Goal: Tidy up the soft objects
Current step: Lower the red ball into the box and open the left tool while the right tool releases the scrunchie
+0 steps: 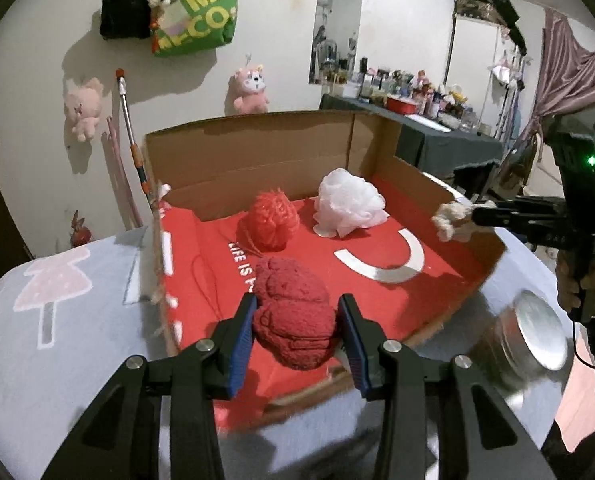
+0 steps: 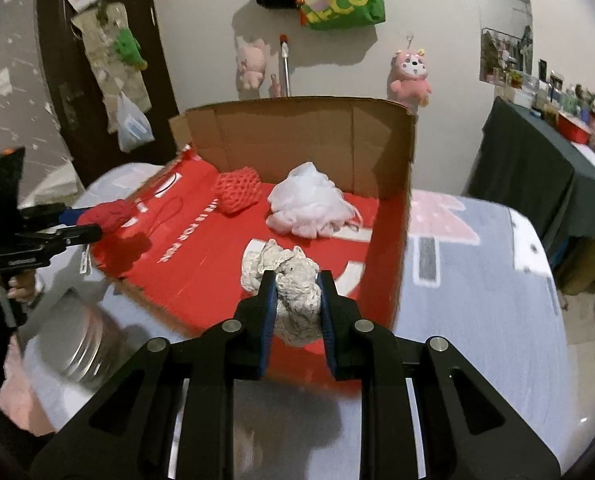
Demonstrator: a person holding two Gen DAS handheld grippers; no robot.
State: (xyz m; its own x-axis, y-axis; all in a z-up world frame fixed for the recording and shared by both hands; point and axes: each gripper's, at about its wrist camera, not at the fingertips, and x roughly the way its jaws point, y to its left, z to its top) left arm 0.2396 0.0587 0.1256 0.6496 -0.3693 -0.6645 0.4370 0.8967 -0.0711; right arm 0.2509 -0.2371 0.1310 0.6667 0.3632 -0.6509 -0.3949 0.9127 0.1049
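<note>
Two handheld tools, each closed on one soft object above an open cardboard box (image 1: 257, 152) with a red printed floor. Left tool (image 1: 297, 320): blue pads part-way apart, pressed against both flanks of a dark red fuzzy bundle (image 1: 293, 316), held over the near end of the box; same tool seen from the right wrist at far left (image 2: 97, 224), bundle (image 2: 109, 214) just above the box's left edge. Right tool (image 2: 297, 304): jaws drawn close together, clamped on a crumpled grey-white cloth (image 2: 289, 276), held over the near right part of the red floor; same tool seen from the left wrist at far right (image 1: 473, 214), cloth (image 1: 451, 220) projecting over the box's right wall, gripping hand (image 1: 577, 284) below.

Already inside the box, near the back wall: a red net-textured ball (image 1: 269, 220) on the left, a white mesh puff (image 1: 349, 208) on the right, close together, touching or not impossible to tell. Thin red string lying on the floor in front of the ball.

Box set on a bed covered by a grey blanket (image 1: 77, 320) with pink tree motifs. Shiny metal tin (image 1: 537, 336) on the blanket just beside the box's near right corner, blurred.

Background: pale wall hung with a green tote bag (image 1: 201, 12), black bag, two pink plush toys (image 1: 251, 90); dark-draped worktop (image 1: 437, 140) crowded with small bottles and figures at right.
</note>
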